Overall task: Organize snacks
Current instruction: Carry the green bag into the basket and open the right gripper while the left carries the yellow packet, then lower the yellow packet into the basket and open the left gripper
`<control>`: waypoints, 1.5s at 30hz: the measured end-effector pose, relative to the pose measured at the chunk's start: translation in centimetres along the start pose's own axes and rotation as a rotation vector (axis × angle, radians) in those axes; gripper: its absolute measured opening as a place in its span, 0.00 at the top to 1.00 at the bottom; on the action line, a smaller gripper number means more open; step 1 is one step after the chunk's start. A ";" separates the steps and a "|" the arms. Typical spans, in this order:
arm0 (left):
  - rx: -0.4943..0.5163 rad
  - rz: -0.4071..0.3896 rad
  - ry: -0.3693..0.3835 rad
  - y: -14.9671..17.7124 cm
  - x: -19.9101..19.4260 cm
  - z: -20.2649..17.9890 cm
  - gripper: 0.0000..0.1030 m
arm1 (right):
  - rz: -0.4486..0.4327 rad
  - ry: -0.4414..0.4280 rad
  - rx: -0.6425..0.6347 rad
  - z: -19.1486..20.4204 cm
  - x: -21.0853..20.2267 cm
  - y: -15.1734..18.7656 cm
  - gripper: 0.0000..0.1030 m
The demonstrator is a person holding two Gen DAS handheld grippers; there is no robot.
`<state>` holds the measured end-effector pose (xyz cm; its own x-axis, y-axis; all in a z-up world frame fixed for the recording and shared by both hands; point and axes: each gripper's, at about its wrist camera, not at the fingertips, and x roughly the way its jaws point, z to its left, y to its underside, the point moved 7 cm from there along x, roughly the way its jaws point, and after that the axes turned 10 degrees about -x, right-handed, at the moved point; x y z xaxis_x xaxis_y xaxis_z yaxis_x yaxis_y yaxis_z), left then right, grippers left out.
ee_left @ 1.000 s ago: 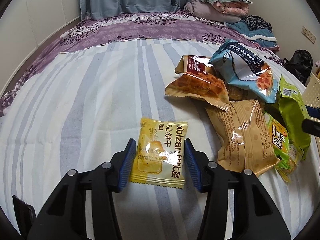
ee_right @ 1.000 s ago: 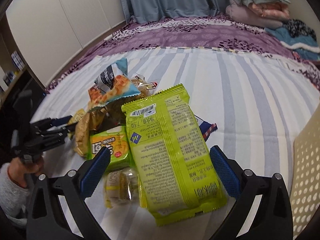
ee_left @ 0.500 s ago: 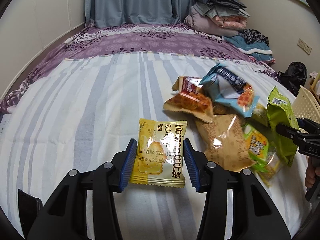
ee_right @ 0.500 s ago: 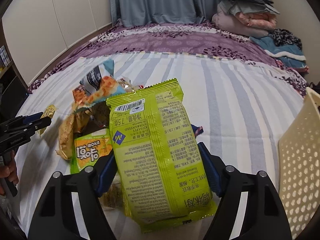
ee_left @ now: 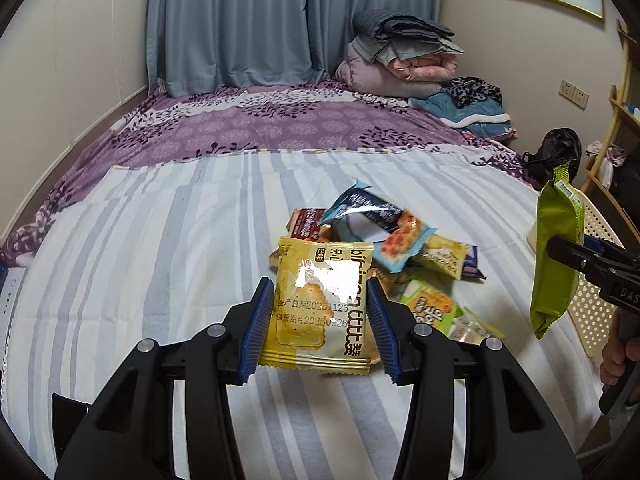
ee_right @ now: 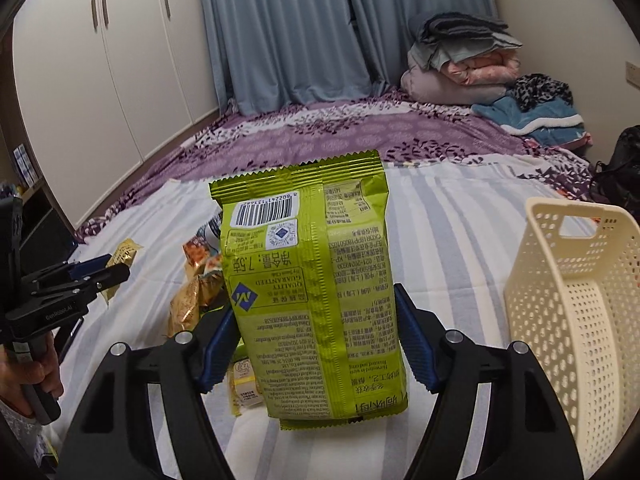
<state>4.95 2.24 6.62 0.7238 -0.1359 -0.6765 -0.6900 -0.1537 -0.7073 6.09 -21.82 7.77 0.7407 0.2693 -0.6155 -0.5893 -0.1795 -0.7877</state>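
My left gripper (ee_left: 318,326) is shut on a yellow biscuit packet (ee_left: 320,304) and holds it above the striped bedspread (ee_left: 160,260). My right gripper (ee_right: 316,344) is shut on a large green snack bag (ee_right: 316,288), held upright off the bed; the bag also shows in the left wrist view (ee_left: 554,252). A pile of snacks (ee_left: 400,244) lies on the bed between the grippers: a blue packet, a red-brown one, small yellow and green ones. The left gripper with its packet shows in the right wrist view (ee_right: 100,274).
A cream perforated basket (ee_right: 580,312) stands at the right, close to the green bag. Folded blankets and clothes (ee_left: 404,56) are stacked at the far end of the bed. White wardrobe doors (ee_right: 100,60) line the left wall.
Both grippers closed on their packets and lifted them off the bed. The green bag now stands upright next to the basket; the yellow packet is raised above the pile.
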 end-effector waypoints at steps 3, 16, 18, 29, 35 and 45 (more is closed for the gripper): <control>0.013 -0.012 0.011 -0.3 -0.8 -0.9 0.53 | -0.036 0.011 0.022 -0.8 -1.8 -0.4 0.31; 0.061 -0.040 0.062 -0.4 -3.2 -4.7 0.53 | -0.175 0.181 0.161 -9.0 -10.4 0.0 0.31; 0.069 -0.041 0.071 -0.4 -3.4 -5.4 0.53 | -0.173 0.237 0.176 -10.9 -11.4 0.8 0.31; 0.135 -0.031 0.115 0.0 -3.5 -10.3 0.53 | -0.080 0.428 0.270 -18.5 -12.5 6.3 0.31; 0.171 -0.024 0.130 0.1 -3.4 -12.8 0.53 | -0.061 0.411 0.303 -20.0 -12.1 7.9 0.31; 0.247 -0.020 0.178 -1.0 -4.1 -18.6 0.53 | -0.123 0.407 0.343 -19.8 -14.0 8.8 0.30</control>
<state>2.87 -15.25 13.92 0.7121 -0.3078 -0.6310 -0.6409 0.0820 -0.7633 -3.04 -45.87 8.97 0.8359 -0.1316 -0.5329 -0.5112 0.1673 -0.8431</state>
